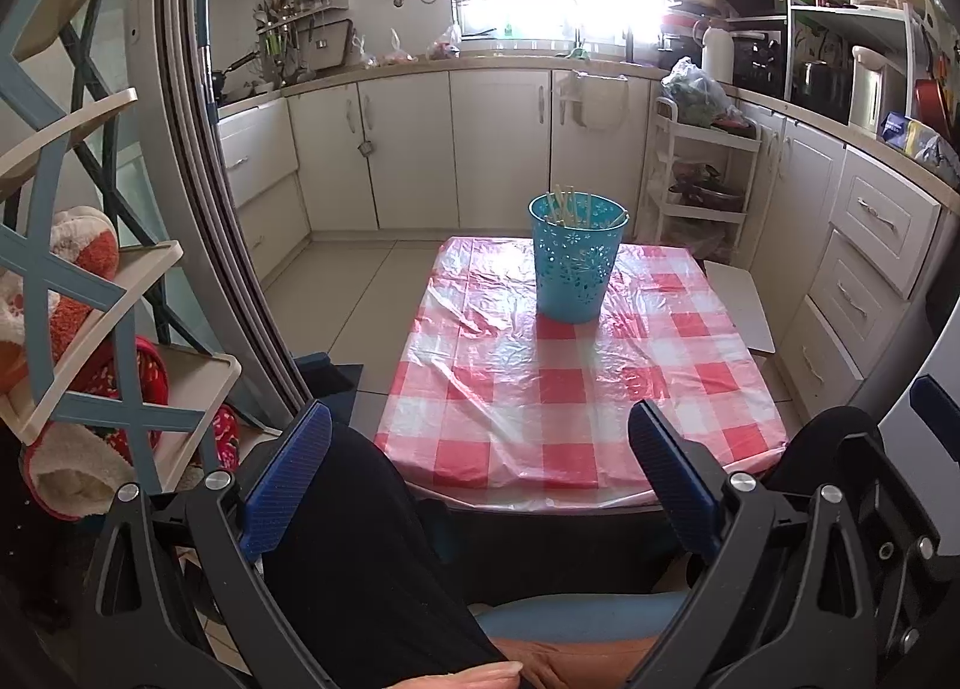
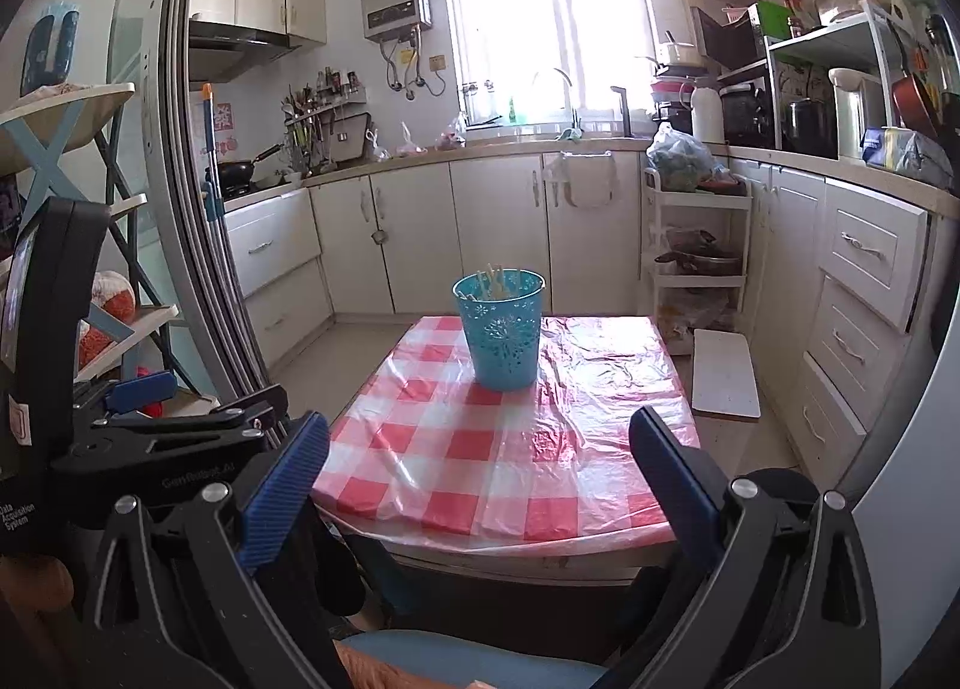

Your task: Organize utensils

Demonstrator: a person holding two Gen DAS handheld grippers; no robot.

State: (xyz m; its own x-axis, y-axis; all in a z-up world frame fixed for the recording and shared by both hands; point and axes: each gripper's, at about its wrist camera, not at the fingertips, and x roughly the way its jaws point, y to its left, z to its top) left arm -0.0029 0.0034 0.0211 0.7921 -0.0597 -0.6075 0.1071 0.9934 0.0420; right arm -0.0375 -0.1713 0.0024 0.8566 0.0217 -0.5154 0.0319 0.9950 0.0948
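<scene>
A blue perforated bucket (image 1: 577, 260) stands upright on the far part of a table with a red-and-white checked cloth (image 1: 540, 389). Several pale utensils (image 1: 567, 206) stand inside it. The bucket also shows in the right wrist view (image 2: 503, 329), with the utensils (image 2: 495, 279) sticking up. My left gripper (image 1: 480, 437) is open and empty, held low in front of the table's near edge. My right gripper (image 2: 480, 443) is open and empty, also before the near edge. The left gripper's body (image 2: 150, 431) shows at the left of the right wrist view.
A white board (image 2: 725, 372) lies right of the table (image 2: 480, 461). A white trolley (image 2: 696, 263) stands at the back right. Cabinets (image 2: 492, 227) line the far and right walls. A shelf rack (image 1: 90, 293) and door frame (image 1: 198, 179) stand left. My lap (image 1: 372, 557) is below.
</scene>
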